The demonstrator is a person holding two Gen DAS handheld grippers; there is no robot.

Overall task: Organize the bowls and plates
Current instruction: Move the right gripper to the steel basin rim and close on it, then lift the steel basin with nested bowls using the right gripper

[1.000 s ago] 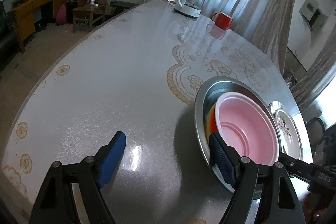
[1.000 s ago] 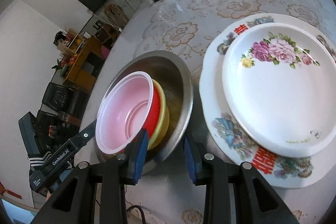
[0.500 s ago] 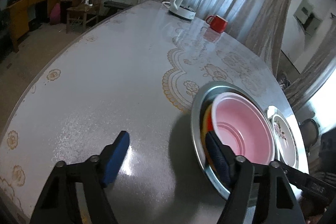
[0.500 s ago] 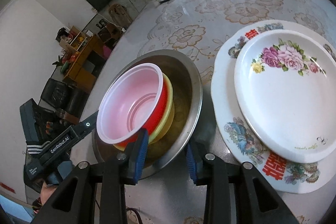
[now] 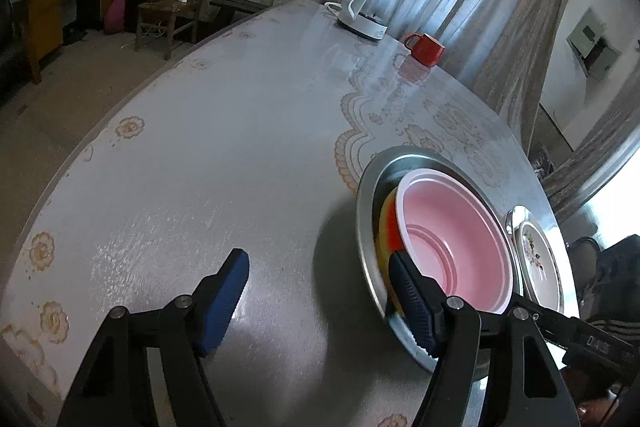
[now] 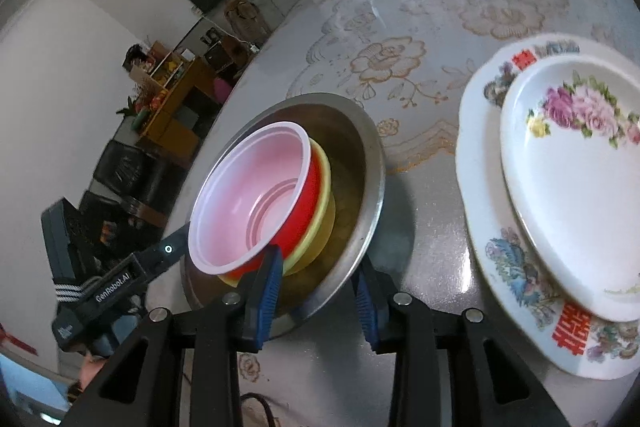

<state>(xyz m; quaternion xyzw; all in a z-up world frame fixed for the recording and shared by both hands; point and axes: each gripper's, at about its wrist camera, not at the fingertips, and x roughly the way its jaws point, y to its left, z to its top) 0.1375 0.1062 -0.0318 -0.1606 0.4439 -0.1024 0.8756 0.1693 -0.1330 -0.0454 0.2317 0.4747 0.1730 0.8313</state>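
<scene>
Your right gripper (image 6: 316, 293) has eased its jaws slightly wider; they straddle the steel basin's (image 6: 370, 187) rim low in frame, unclamped. Left gripper (image 5: 320, 301) gapes empty, narrower than before, so nesting looks finished.

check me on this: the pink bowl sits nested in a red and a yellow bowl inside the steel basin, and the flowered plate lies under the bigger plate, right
Not quite. The right wrist view shows the flowered plate lying on top of the bigger plate, not under it. The rest holds: the pink bowl is nested in the red bowl and the yellow bowl, inside the steel basin.
</scene>
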